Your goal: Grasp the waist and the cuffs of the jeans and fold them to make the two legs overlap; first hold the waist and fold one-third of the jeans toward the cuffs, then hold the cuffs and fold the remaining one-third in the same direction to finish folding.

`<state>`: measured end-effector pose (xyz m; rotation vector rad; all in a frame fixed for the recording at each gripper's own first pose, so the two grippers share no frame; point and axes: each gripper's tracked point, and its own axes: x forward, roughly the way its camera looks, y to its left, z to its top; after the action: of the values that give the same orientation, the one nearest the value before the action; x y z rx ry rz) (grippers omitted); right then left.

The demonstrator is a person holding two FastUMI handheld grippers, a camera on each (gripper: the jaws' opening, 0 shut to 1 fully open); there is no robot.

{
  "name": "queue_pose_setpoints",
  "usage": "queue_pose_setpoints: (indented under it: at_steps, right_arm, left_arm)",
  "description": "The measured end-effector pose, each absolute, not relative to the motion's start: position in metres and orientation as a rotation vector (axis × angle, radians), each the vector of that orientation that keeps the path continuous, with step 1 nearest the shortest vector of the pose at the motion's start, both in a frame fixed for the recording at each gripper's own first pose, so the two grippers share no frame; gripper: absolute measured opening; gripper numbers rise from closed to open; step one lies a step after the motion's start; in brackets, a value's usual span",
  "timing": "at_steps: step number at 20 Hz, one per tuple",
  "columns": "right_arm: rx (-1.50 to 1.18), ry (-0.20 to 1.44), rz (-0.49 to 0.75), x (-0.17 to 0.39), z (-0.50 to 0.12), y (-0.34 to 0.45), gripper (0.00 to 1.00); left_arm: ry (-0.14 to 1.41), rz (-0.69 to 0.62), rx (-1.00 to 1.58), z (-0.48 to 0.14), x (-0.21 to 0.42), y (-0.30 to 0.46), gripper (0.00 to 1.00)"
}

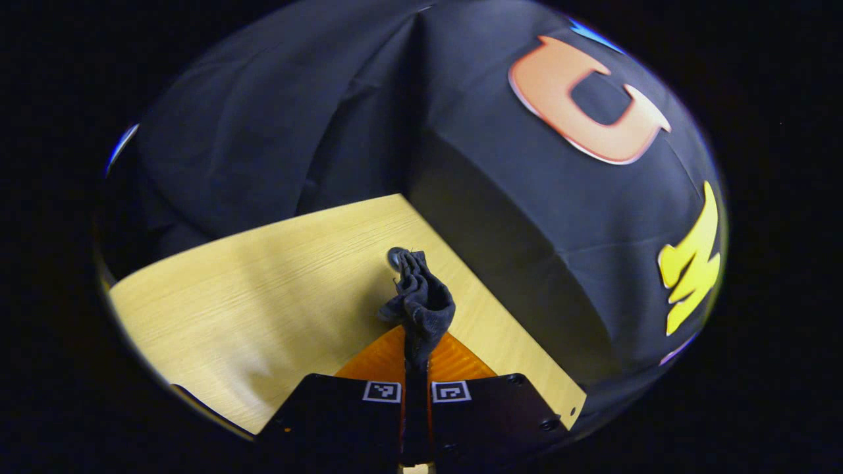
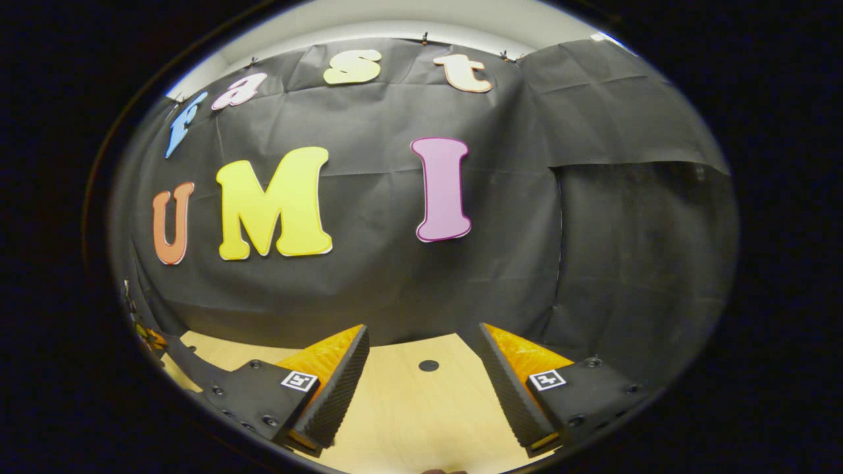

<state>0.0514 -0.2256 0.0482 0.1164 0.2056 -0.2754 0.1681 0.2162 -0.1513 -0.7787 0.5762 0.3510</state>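
Tabletop mostly open; cloth wall hems it in.
Left gripper view: bare tabletop [image 1: 263,289] spreads left of centre; booth wall [image 1: 527,263] closes the right and upper frame. Right gripper view: wide gap between parted jaws, wall [image 2: 395,276] close ahead, small dark hole [image 2: 429,365] in the wood.

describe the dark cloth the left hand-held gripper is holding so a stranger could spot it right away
Start at the pale wooden table in front of the black wall. Low over it, the left hand-held gripper has its orange fingers closed together. The cloth is the bunched dark fabric sticking up between them, the only crumpled thing there.
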Motion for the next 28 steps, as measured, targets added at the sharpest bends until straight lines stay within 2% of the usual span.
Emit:
queue_pose_setpoints:
  at_steps: [9, 13, 22, 28]
  right_arm:
    - [0.127, 0.187, -0.311, 0.028, 0.058, -0.251, 1.00]
    - [0.118, 0.185, -0.322, 0.019, 0.060, -0.259, 0.99]
    - [0.145, 0.191, -0.398, -0.011, 0.049, -0.293, 1.00]
    - [0.162, 0.202, -0.460, -0.034, 0.039, -0.318, 1.00]
  left_arm:
    - [0.420, 0.110, -0.412, -0.053, 0.192, 0.106, 0.03]
    - [0.396, 0.014, -0.306, -0.036, 0.200, 0.056, 0.03]
    - [0.425, -0.223, -0.097, -0.049, 0.194, -0.087, 0.03]
    - [0.485, -0.327, 0.042, -0.084, 0.181, -0.143, 0.03]
